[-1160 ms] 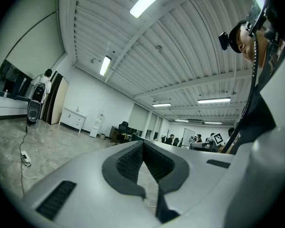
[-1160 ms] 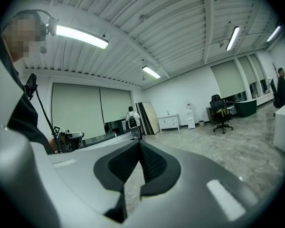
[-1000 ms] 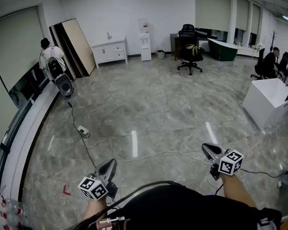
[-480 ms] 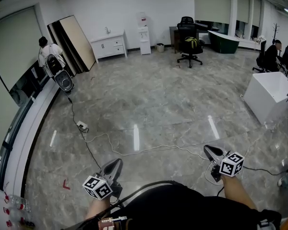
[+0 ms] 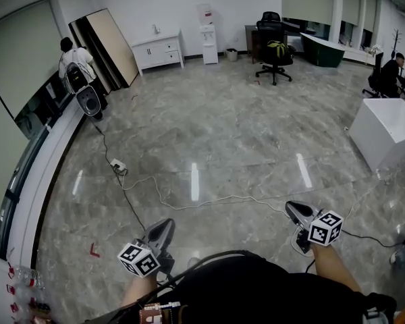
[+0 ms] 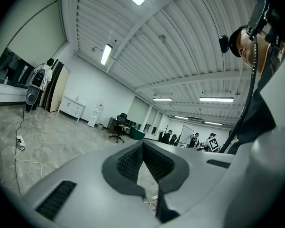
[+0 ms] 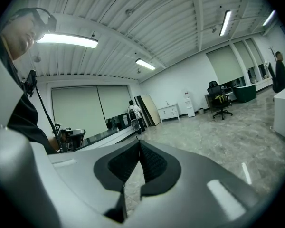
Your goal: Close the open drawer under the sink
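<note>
Pads [image 6: 128, 161] ribbed, black, pressed together on left tool [image 5: 165, 225], right tool [image 5: 291, 208], both empty. Glossy grey marble floor [image 5: 223, 127].

Strip-lit, floor glare [image 5: 195, 181], fisheye, edges perhaps soft

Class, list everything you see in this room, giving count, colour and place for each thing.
sink cabinet: one, white, far wall
water dispenser: one, white, right of cabinet
office chair: one, black, far centre-right
bathtub: one, dark green, right of chair
speaker: one, black, left side
standing person: one, white top, by speaker
power strip: one, white, floor, cabled
box: one, white, right edge
left gripper: one, grey, shut, bottom left
right gripper: one, grey, shut, bottom right
</note>
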Tool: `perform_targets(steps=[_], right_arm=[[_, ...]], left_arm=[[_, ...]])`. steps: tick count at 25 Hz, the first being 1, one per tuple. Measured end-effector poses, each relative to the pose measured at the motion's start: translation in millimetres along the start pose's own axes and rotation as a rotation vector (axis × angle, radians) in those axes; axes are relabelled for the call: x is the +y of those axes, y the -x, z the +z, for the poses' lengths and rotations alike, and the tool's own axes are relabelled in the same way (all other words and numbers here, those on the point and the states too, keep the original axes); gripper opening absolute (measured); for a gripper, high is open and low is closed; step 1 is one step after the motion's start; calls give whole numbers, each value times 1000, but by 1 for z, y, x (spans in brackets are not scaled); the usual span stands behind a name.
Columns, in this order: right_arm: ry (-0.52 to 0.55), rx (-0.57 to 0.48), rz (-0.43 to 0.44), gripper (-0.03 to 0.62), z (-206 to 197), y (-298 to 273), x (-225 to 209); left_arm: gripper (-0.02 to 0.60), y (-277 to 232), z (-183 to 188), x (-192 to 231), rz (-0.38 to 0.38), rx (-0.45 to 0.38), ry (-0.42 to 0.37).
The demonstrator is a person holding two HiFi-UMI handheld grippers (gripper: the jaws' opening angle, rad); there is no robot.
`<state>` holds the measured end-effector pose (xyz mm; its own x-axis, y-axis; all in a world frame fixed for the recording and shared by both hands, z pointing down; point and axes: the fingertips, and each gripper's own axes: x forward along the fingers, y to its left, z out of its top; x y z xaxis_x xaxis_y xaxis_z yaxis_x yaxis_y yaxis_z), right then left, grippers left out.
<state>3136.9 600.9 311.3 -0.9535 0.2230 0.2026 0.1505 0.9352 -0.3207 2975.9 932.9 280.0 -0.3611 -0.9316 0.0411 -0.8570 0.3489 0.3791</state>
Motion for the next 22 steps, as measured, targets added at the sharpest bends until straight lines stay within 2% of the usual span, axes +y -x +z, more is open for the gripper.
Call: perform_targets(steps=[4,8,16,22], right_arm=[[36,8,-2,2,16,-46,9],[46,-4,-21,2,37,-104,20],[71,-52,-37,2,91,-233,57],[68,-15,-10,2,89,-311,67]], left_arm=[[0,-3,14,42,-17,-19,11],[0,-6,38,104,-34,-36,18],[0,0,121,232,-45,-56,-23],[0,2,137,299,-23,-47,-26]])
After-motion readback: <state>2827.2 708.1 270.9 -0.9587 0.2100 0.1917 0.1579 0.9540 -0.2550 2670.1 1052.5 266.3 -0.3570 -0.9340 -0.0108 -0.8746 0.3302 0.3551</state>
